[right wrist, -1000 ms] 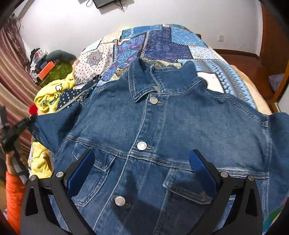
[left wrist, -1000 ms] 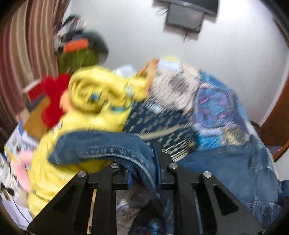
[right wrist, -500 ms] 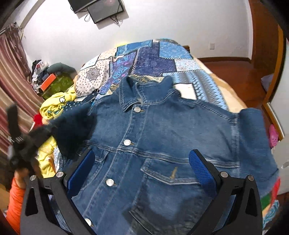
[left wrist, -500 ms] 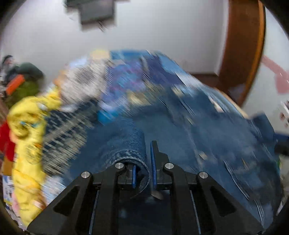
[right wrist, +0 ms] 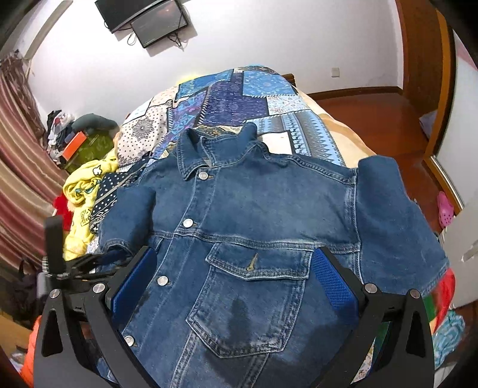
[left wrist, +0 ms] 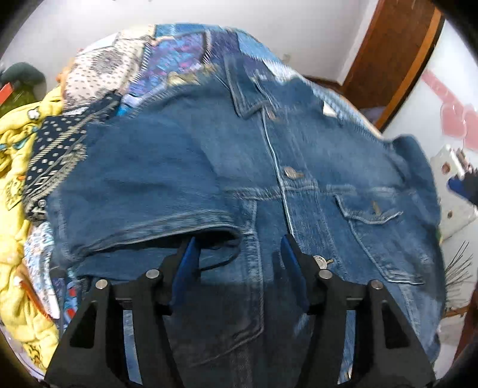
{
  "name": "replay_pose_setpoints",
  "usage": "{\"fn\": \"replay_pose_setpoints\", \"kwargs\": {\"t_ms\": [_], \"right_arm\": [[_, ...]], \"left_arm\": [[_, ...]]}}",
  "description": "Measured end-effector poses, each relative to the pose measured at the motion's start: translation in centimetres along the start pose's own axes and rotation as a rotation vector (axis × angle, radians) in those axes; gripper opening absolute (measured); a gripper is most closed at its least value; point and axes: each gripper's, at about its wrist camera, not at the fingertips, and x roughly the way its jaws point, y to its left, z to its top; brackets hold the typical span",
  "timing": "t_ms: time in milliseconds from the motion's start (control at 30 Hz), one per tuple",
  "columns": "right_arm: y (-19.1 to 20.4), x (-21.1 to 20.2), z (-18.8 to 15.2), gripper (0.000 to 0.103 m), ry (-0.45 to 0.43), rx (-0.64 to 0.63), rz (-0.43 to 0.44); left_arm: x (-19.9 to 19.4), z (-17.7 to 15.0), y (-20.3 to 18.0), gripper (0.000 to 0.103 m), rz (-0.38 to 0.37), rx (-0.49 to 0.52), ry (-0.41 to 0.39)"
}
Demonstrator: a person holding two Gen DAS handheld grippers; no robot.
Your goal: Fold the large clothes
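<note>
Patchwork bedspread [right wrist: 239, 98] in blues, purples and white covers the bed, upper centre of the right wrist view. Yellow cartoon-print garment [right wrist: 85, 191] crumpled at mid left, navy dotted cloth [right wrist: 109, 191] just beside it, something red [right wrist: 62, 209] at its left edge. Striped curtain [right wrist: 18, 167] along far left. Two dark screens [right wrist: 146, 18] on the white wall, upper left. Orange box [right wrist: 74, 144] among clutter below them. Wooden floor [right wrist: 373, 119] at right, pink clog [right wrist: 445, 209] at far right edge.
</note>
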Motion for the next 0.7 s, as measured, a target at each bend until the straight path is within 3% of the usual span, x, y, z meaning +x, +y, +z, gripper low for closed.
{"fn": "replay_pose_setpoints", "kwargs": {"t_ms": [100, 133, 200, 267, 333, 533, 700], "right_arm": [[-0.2, 0.2, -0.1, 0.103, 0.005, 0.009, 0.001], [-0.3, 0.2, -0.2, 0.103, 0.006, 0.01, 0.002], [0.0, 0.6, -0.1, 0.103, 0.011, 0.012, 0.006], [0.2, 1.0, -0.2, 0.103, 0.016, 0.008, 0.006], [0.4, 1.2, -0.2, 0.103, 0.021, -0.001, 0.004], [1.8, 2.9, -0.2, 0.103, 0.045, -0.043, -0.01], [2.7, 4.7, -0.1, 0.103, 0.078, -0.064, -0.019]], "left_arm": [[-3.1, 0.2, 2.1, 0.075, 0.017, -0.057, -0.076], [-4.1, 0.4, 3.2, 0.086, 0.042, -0.087, -0.11], [-5.8, 0.5, 5.4, 0.096, 0.105, -0.146, -0.171], [-6.9, 0.4, 8.2, 0.097, 0.154, -0.219, -0.206], [-6.8, 0.1, 10.9, 0.097, 0.155, -0.295, -0.192], [-4.0, -2.9, 18.4, 0.097, -0.028, -0.6, -0.116], [-0.5, -5.0, 21.2, 0.097, -0.186, -0.753, -0.059]]}}
